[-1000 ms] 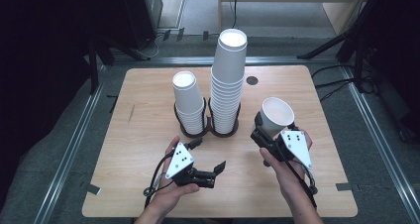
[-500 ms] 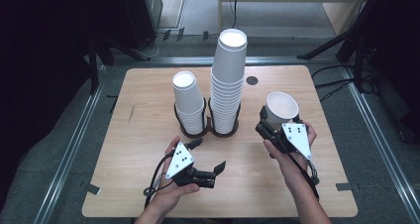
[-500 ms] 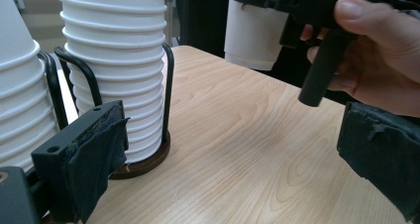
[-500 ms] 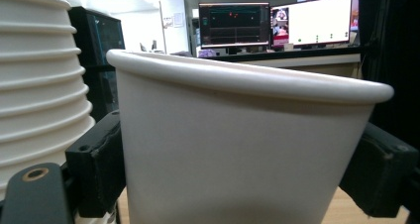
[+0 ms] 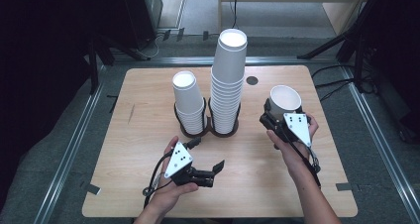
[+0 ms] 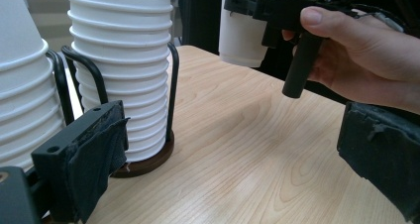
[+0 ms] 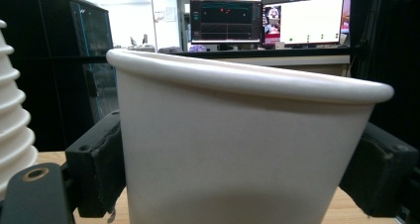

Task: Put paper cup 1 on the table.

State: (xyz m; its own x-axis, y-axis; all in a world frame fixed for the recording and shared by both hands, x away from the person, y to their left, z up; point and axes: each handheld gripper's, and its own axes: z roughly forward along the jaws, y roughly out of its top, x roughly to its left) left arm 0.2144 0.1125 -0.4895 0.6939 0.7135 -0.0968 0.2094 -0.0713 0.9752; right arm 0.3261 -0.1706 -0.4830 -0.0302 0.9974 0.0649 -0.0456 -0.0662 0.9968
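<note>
My right gripper [image 5: 275,119] is shut on a single white paper cup [image 5: 285,99], held mouth up above the right side of the wooden table [image 5: 148,95]. In the right gripper view the cup [image 7: 237,149] sits between the two black jaws, its wall pressed at both sides. My left gripper [image 5: 206,154] rests open near the table's front with nothing between its fingers. Its view shows the jaws wide apart [image 6: 233,159], with the tall cup stack [image 6: 124,60] just ahead. The other hand holds the single cup [image 6: 245,33] farther off.
A short stack of white cups [image 5: 188,102] and a tall stack [image 5: 228,80] stand side by side in black wire holders at the table's middle. A small dark round spot [image 5: 252,80] lies behind the tall stack. Monitors [image 7: 267,21] glow beyond the table.
My right gripper has carried the cup a little farther away and to the right, and the cup now stands more upright. The left gripper has stayed in place.
</note>
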